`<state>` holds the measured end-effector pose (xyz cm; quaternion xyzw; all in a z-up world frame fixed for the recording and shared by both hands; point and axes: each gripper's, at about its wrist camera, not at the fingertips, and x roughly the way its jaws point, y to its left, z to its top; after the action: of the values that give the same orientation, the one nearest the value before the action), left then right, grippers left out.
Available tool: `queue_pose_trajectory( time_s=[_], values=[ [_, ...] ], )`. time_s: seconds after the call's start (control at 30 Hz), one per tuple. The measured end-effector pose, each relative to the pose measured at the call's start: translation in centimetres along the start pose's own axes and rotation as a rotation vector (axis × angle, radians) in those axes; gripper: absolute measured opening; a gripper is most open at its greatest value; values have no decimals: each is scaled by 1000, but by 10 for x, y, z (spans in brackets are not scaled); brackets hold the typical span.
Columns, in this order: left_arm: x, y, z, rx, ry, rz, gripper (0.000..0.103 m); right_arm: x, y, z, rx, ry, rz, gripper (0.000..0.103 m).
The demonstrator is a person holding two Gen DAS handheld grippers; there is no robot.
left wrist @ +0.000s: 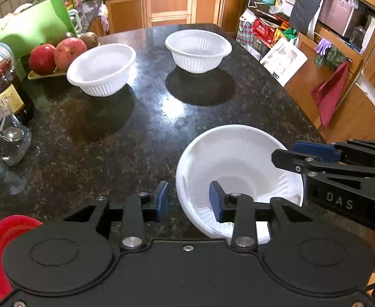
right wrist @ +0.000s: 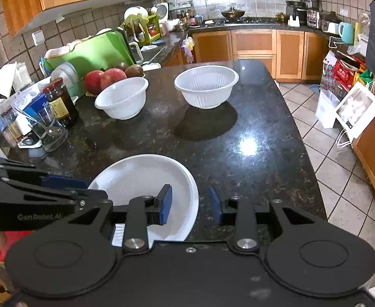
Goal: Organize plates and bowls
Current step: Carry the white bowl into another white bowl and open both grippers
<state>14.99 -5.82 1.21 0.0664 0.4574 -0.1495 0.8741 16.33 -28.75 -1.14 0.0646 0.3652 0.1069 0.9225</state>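
1. Left gripper (left wrist: pixel 188 200): fingers apart; the right finger (left wrist: pixel 216 200) sits inside the near bowl, the left one outside its rim, so the wall stands between them unclamped.
2. Near bowl (left wrist: pixel 238 163): white, ribbed, tilted, at the desk's near edge.
3. Right gripper (right wrist: pixel 190 204): fingers apart; the left finger (right wrist: pixel 166 204) is over the near bowl (right wrist: pixel 146 176), the right one over bare desk (right wrist: pixel 259 158).
4. Left bowl (left wrist: pixel 101 69) and far bowl (left wrist: pixel 198 51): white, upright, well apart from the near bowl, side by side with a gap between.
5. Apples (left wrist: pixel 57 53): just beside the left bowl, on a tray.
6. Dark jar (left wrist: pixel 7 89) and glass (left wrist: pixel 11 138): at the desk's left edge.
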Motion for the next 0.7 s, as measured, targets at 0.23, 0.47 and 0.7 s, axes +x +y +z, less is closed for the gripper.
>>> queue_pose_trajectory(
  time_s=[0.23,0.47,0.7],
  values=[
    [-18,1,2,-2,-53,19,48,-18,1,6,-9,-48,3,35],
    [-43,5,9,-24,-148,70,54,-42,2,23,-19,-86,36,35],
    [-60,6,25,-20,-206,110,54,-72,-1,46,-16,-112,70,35]
  ],
)
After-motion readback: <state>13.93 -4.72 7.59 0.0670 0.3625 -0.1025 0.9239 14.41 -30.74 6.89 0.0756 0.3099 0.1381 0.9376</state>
